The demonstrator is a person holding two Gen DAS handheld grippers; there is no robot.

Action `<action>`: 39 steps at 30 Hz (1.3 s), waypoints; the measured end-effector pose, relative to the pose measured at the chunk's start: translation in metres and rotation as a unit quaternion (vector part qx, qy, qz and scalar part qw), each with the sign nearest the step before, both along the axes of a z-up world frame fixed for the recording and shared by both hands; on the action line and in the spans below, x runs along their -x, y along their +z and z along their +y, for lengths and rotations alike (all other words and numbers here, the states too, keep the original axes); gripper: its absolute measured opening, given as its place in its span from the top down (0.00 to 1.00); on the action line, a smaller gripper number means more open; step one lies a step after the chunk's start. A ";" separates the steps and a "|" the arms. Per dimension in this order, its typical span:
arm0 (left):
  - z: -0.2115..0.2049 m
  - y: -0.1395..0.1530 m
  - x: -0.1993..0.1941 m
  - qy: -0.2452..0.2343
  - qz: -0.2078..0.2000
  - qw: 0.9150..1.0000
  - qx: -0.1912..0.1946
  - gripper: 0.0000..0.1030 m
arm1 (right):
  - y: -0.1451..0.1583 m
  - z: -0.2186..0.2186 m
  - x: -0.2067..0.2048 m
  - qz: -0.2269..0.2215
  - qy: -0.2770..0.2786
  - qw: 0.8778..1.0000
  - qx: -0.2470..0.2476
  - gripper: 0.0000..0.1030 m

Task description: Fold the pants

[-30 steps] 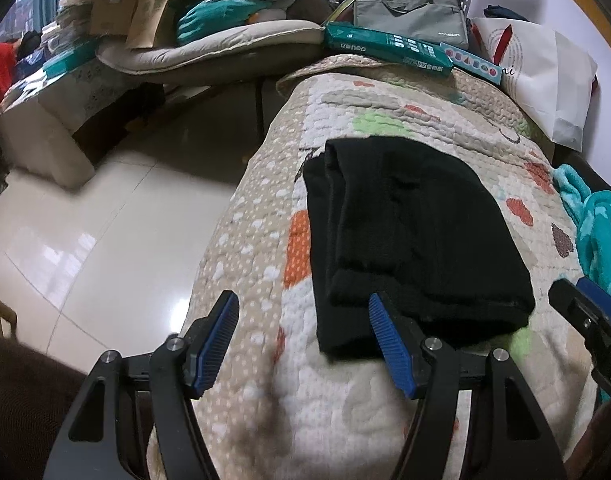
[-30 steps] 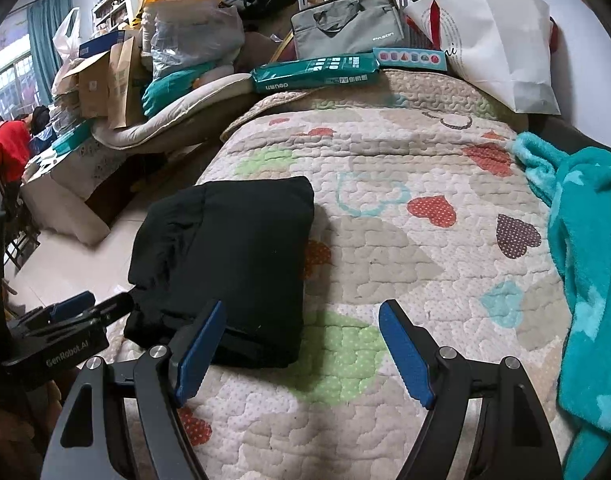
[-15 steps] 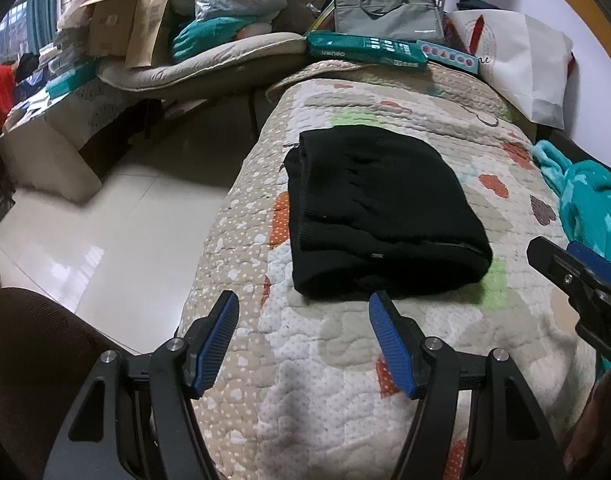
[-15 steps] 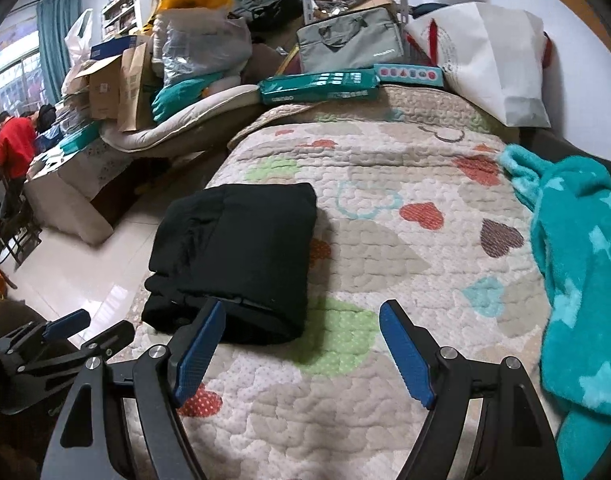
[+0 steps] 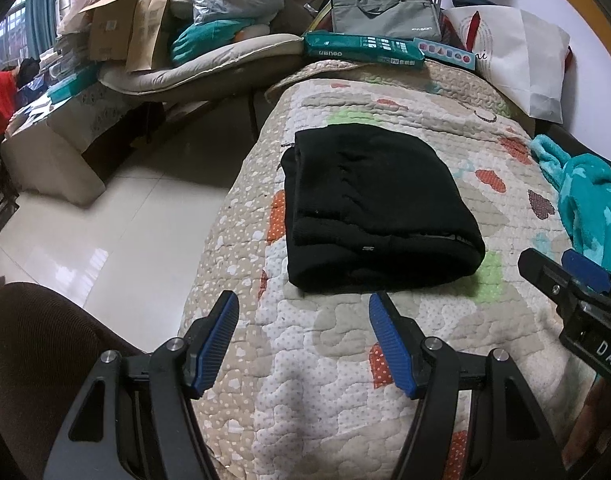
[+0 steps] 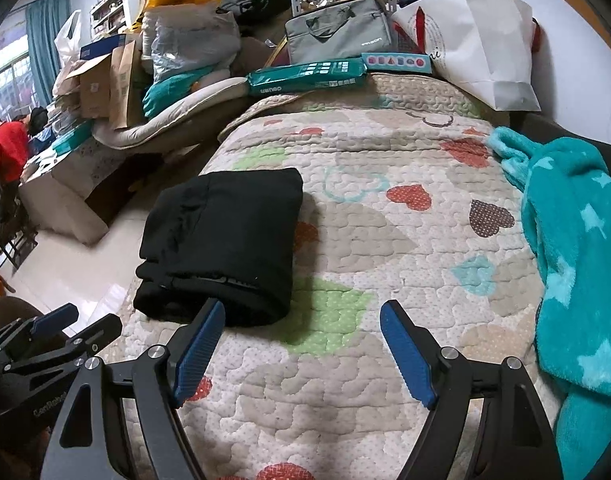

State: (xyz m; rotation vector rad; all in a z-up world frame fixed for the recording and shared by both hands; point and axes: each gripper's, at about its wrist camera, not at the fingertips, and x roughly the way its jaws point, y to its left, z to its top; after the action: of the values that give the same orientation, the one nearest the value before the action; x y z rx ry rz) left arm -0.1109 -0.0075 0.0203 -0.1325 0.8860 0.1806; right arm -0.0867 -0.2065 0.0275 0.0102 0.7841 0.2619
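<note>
Here, left tool (image 5: 303, 334) and right tool (image 6: 301, 344) angled downward, gaping, short of folded pants (image 5: 369, 208)

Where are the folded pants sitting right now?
The black pants lie folded on the heart-print quilt, near its floor-side edge, left of centre in the right wrist view, just beyond both open grippers.

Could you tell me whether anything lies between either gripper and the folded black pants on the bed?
Nothing visible does. Only bare quilt separates the open left gripper from the pants, and the open right gripper likewise has clear quilt before them.
</note>
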 end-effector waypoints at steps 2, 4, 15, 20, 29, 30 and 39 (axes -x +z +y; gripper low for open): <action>0.001 -0.002 -0.001 0.001 0.002 1.000 0.002 0.35 | -0.002 0.000 0.000 0.003 0.002 1.000 0.002 0.18; 0.002 -0.003 -0.001 0.002 0.004 1.000 0.004 0.35 | -0.004 0.002 -0.002 0.006 0.003 1.000 0.004 0.18; 0.004 -0.006 -0.002 0.002 0.006 1.000 0.008 0.35 | -0.008 0.006 -0.001 0.010 0.005 1.000 0.011 0.18; 0.004 -0.007 -0.002 0.002 0.008 1.000 0.009 0.35 | -0.010 0.006 -0.003 0.012 0.006 1.000 0.014 0.18; 0.004 -0.008 -0.003 0.002 0.009 1.000 0.008 0.35 | -0.012 0.007 -0.003 0.014 0.007 1.000 0.019 0.18; 0.004 -0.008 -0.003 0.002 0.009 1.000 0.008 0.35 | -0.013 0.006 -0.003 0.015 0.007 1.000 0.020 0.18; 0.032 0.004 -0.020 0.021 -0.002 0.997 0.071 0.33 | -0.007 0.002 -0.006 0.012 0.003 1.000 0.013 0.18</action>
State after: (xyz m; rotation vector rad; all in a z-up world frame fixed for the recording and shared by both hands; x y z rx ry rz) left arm -0.0908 0.0245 0.0240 -0.2838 0.8927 0.1568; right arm -0.0809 -0.2049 0.0202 -0.0138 0.8105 0.2575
